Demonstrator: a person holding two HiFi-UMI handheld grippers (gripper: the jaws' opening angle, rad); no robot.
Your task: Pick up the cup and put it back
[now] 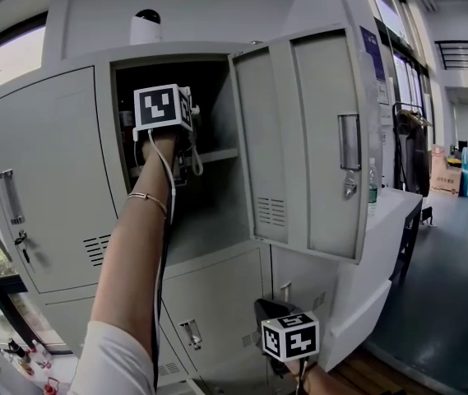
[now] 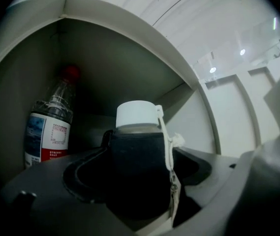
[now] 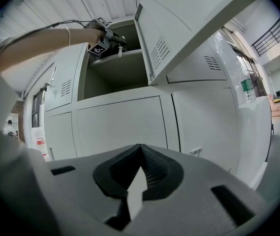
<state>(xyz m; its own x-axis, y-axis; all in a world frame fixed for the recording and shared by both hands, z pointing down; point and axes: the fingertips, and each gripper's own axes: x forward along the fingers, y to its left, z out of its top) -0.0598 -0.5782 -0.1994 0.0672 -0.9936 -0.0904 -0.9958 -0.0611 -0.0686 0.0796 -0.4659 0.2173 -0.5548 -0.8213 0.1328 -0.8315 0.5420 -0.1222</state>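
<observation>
A person's right gripper hangs low in front of the closed lower doors of a grey locker bank, its fingers pressed together with nothing between them. The person's bare left arm, a thin bracelet at the wrist, reaches up into the open upper compartment, where the left gripper sits above a narrow inner shelf. That gripper's fingers are clamped on the cup, a dark-sleeved cup with a white lid and a white strap hanging down its right side. The cup stands upright inside the compartment; whether its base touches anything cannot be told. Behind it, against the back left corner, stands a clear water bottle with a red cap and a blue-and-red label. The compartment's door is swung open to the right. A white rounded object with a dark top stands on top of the lockers, and another bottle stands on the white counter to the right.
</observation>
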